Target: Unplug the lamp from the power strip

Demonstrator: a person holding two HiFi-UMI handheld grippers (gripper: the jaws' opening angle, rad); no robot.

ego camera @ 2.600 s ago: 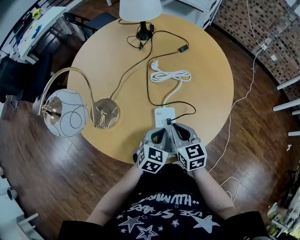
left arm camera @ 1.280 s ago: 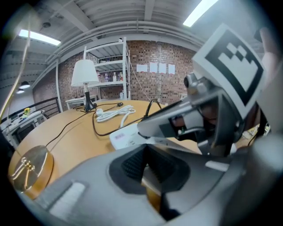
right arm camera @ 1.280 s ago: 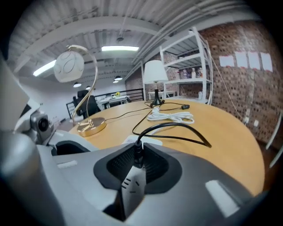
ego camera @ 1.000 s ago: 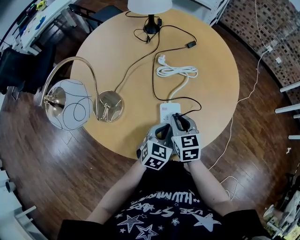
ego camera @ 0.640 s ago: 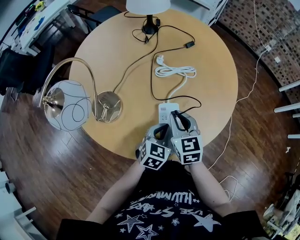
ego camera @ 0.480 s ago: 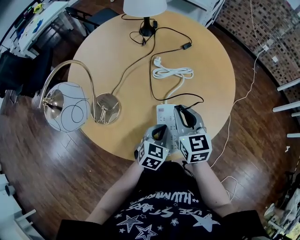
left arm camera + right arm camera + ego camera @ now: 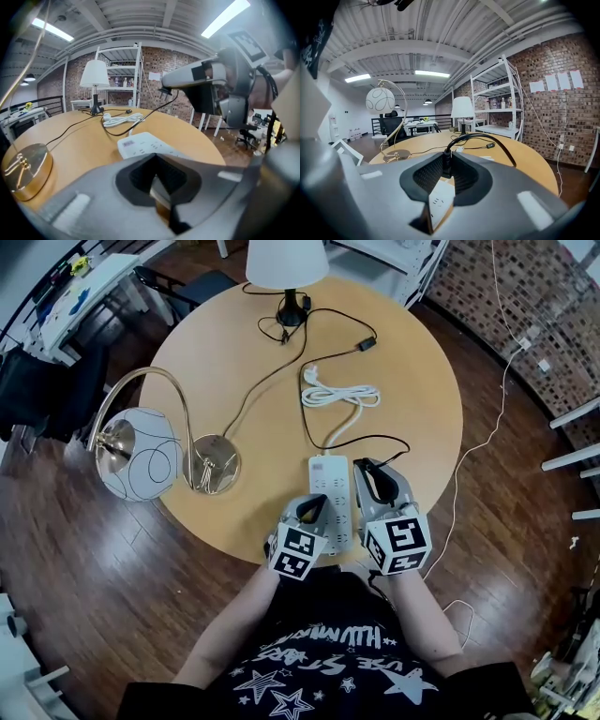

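Observation:
The white power strip (image 7: pixel 330 495) lies near the round table's front edge, its own white cable coiled (image 7: pixel 339 395) behind it. My right gripper (image 7: pixel 373 474) hovers just right of the strip, shut on the lamp's black plug (image 7: pixel 446 158), which is clear of the sockets. The strip (image 7: pixel 439 202) shows below the jaws. The plug's black cable (image 7: pixel 375 439) loops back to the white-shaded lamp (image 7: pixel 286 259) at the far edge. My left gripper (image 7: pixel 314 507) rests its shut tips on the strip's near left part, holding nothing.
A gold arc lamp has its base (image 7: pixel 214 465) on the table's left part, and its glass globe (image 7: pixel 141 465) hangs past the table edge. An in-line switch (image 7: pixel 366 341) lies on the far cable. Wood floor surrounds the table (image 7: pixel 412 381); a thin white wire trails on the right.
My right gripper has lifted the black plug out of the power strip and carried it to the right. The left gripper has stayed at the strip's near end.

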